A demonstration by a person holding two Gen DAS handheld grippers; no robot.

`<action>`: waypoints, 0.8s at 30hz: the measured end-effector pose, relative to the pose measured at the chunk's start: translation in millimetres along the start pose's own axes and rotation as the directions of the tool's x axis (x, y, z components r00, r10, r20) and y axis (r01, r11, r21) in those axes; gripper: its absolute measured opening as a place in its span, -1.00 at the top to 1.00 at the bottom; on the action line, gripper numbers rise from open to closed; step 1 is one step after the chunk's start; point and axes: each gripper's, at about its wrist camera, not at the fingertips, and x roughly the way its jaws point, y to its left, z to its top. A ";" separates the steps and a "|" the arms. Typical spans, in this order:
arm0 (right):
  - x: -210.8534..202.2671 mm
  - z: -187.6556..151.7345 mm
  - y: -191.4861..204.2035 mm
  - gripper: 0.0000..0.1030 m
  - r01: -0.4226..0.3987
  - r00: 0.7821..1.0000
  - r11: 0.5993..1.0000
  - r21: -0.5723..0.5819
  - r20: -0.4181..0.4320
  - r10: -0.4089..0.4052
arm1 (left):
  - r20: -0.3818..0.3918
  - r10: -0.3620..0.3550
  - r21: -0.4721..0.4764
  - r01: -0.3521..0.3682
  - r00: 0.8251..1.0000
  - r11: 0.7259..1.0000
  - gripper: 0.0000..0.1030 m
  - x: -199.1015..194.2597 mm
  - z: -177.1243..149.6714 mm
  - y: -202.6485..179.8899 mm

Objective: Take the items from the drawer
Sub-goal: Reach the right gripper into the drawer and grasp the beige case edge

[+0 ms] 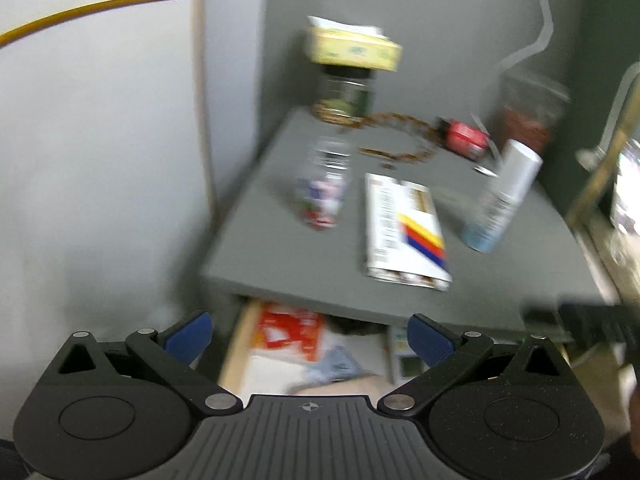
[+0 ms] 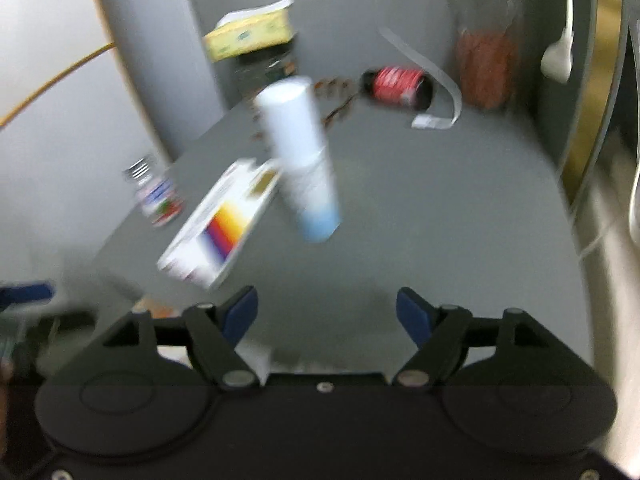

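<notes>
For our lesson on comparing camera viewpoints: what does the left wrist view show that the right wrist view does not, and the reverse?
Only the left wrist view looks into the open drawer, with a red-and-white packet inside, below the open left gripper.

Only the right wrist view shows the open right gripper with nothing between its fingers.

Both show the grey cabinet top carrying the white spray can, the flat box with coloured stripes, a small bottle and a red spool.
</notes>
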 end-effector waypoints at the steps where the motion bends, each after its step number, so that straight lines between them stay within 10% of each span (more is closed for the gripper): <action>1: 0.0 -5.1 5.5 -0.48 -0.028 0.999 1.000 -0.013 -0.020 0.027 | -0.001 -0.003 -0.012 0.003 1.000 1.000 -1.00 -1.4 0.7 5.6; 6: 21.2 -24.7 47.8 -0.47 -0.148 0.978 0.979 -0.142 -0.167 0.123 | 0.005 0.012 -0.142 -0.011 1.000 0.990 -1.00 -7.3 8.6 43.7; 16: 142.3 -16.2 105.5 -0.47 -0.075 0.896 0.969 -0.236 -0.442 -0.038 | 0.026 -0.034 -0.192 0.038 0.999 0.981 -1.00 -14.7 11.4 58.0; 24: 171.5 -37.2 129.8 -0.51 -0.170 0.914 0.862 -0.478 -0.403 -0.043 | 0.023 -0.056 -0.262 0.060 0.998 0.963 -1.00 -15.0 9.6 77.3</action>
